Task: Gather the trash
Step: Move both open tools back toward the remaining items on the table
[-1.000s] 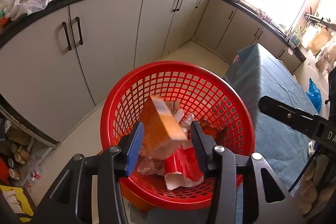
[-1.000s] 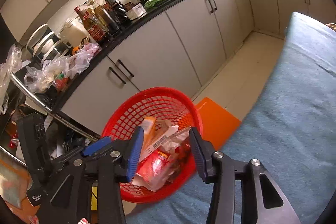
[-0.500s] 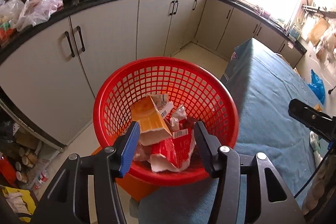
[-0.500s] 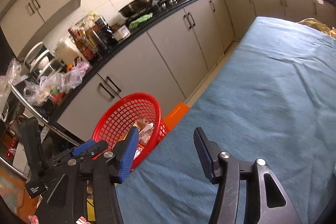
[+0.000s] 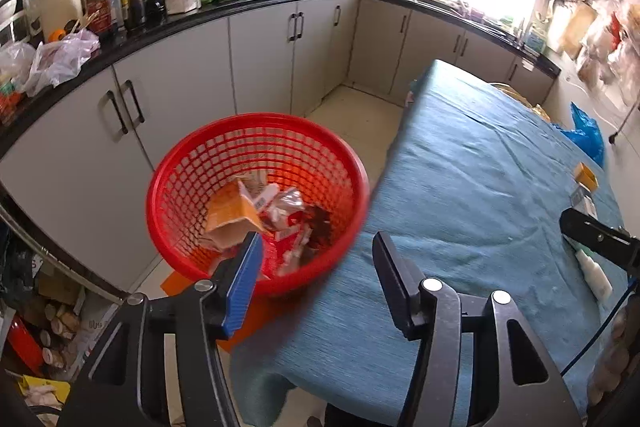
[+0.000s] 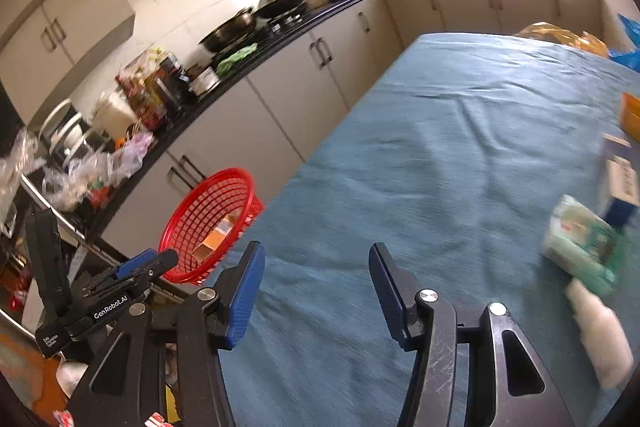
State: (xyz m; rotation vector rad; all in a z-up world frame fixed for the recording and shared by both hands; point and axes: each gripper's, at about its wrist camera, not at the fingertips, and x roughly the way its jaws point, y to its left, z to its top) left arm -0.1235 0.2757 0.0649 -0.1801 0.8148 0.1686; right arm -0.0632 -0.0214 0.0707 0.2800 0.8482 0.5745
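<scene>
I have the left gripper (image 5: 318, 263) hanging over the near edge of the surface (image 5: 472, 163), its jaws spread wide with nothing between them. Just past its left finger sits the red basket (image 5: 256, 131), off the left end of the blue cloth and in front of the grey cabinets (image 5: 192, 83). Inside it I see an orange carton (image 5: 232, 211) lying on its side, long axis running from lower left to upper right, open end toward me, on top of crumpled red and white wrappers (image 5: 288, 215).

On my right gripper (image 6: 316, 275) the jaws are equally wide apart and empty, hovering above the cloth and aimed along the length of the surface. To its right lies a pale green packet (image 6: 580, 239), blurred, its long axis slanting from upper left to lower right. Just below it is a white bottle (image 6: 604, 339) lying flat, pointing away from me and a little to the left. Beyond them at the right edge are a white and blue box (image 6: 622, 187) and an orange box (image 6: 632, 115), both partly cut off.
</scene>
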